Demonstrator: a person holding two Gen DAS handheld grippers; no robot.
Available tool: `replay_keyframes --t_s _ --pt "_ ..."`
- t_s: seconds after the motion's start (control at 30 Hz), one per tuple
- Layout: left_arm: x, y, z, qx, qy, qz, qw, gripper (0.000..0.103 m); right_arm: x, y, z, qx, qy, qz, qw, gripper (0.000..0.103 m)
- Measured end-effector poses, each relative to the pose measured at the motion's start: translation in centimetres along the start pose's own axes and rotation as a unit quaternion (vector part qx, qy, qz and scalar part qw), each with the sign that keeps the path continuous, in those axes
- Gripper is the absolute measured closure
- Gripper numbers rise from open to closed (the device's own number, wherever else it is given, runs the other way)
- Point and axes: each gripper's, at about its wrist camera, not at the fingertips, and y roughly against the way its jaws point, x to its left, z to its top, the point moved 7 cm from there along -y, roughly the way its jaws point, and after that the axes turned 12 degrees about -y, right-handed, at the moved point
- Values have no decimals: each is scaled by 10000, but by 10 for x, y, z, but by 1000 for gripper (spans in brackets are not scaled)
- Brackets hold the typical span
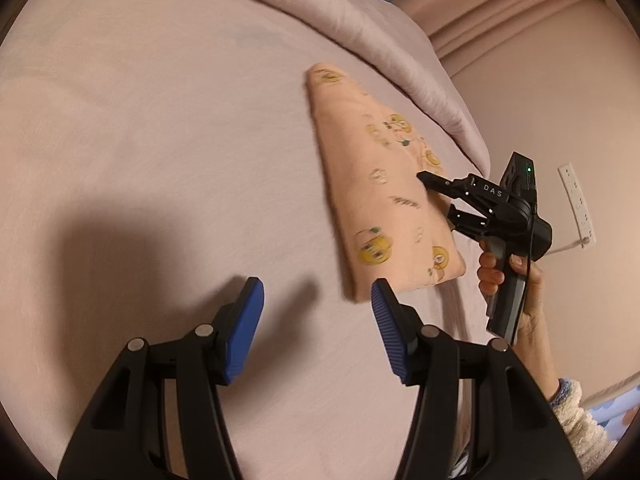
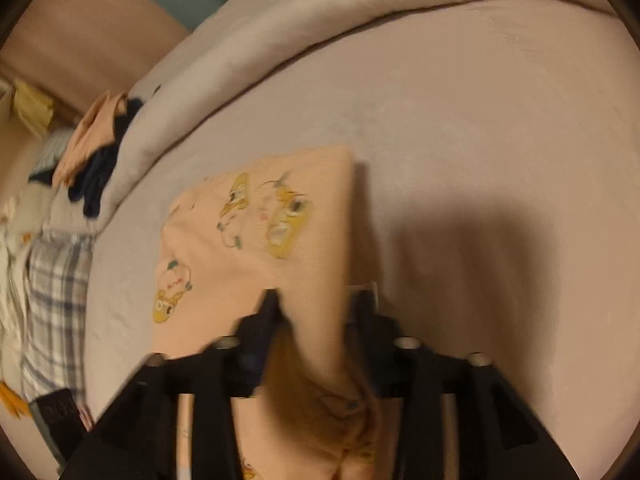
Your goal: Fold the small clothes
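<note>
- While I hold my left gripper (image 1: 316,332) over the pink bedsheet (image 1: 160,160), its 2 blue pads (image 1: 244,332) stand apart, nothing between them.
- Folded peach garment (image 1: 380,208) lies flat near the rolled duvet (image 1: 360,40).
- My right gripper (image 2: 316,304) straddles a raised fold of that garment, jaws parted; whether the pads press it I cannot tell.
- My right hand (image 1: 504,272) grips the handle.
</note>
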Motion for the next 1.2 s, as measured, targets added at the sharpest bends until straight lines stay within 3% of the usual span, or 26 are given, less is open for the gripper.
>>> replay_keyframes --t_s 0.07,0.2,0.37,0.43,0.5,0.63,0.77,0.97,1.07,1.2 --pt "-11 -1 10 -51 -232 38 9997 47 -1 9 -3 -126 60 -92 9999 59" --pt "-37 -8 31 -165 -734 72 9971 47 5 39 -12 -817 709 -487 9929 59" --pt "-67 -33 45 -163 -1393 466 9890 49 25 67 -35 -1435 1568 -118 9771 63" --pt "-76 -44 49 -189 -1741 748 9817 49 29 62 -45 -1344 1752 -112 9753 74" --pt "-80 -55 48 -116 -1990 978 9750 50 33 51 -54 -1233 1977 -229 9722 76" --pt "-74 -80 36 268 -2242 1310 9653 63 18 31 -67 -876 2147 -571 9711 80" --pt "-66 -88 23 488 -2394 1384 9598 63 4 24 -70 -701 2049 -627 9743 80" --pt "-60 -85 25 464 -2343 1321 9620 62 9 32 -63 -622 1823 -352 9806 80" --pt "-58 -84 25 459 -2306 1299 9632 61 20 45 -53 -844 1655 -13 9826 80" --pt "-64 -87 23 463 -2309 1273 9635 61 39 46 -24 -1164 1639 -1 9796 80"
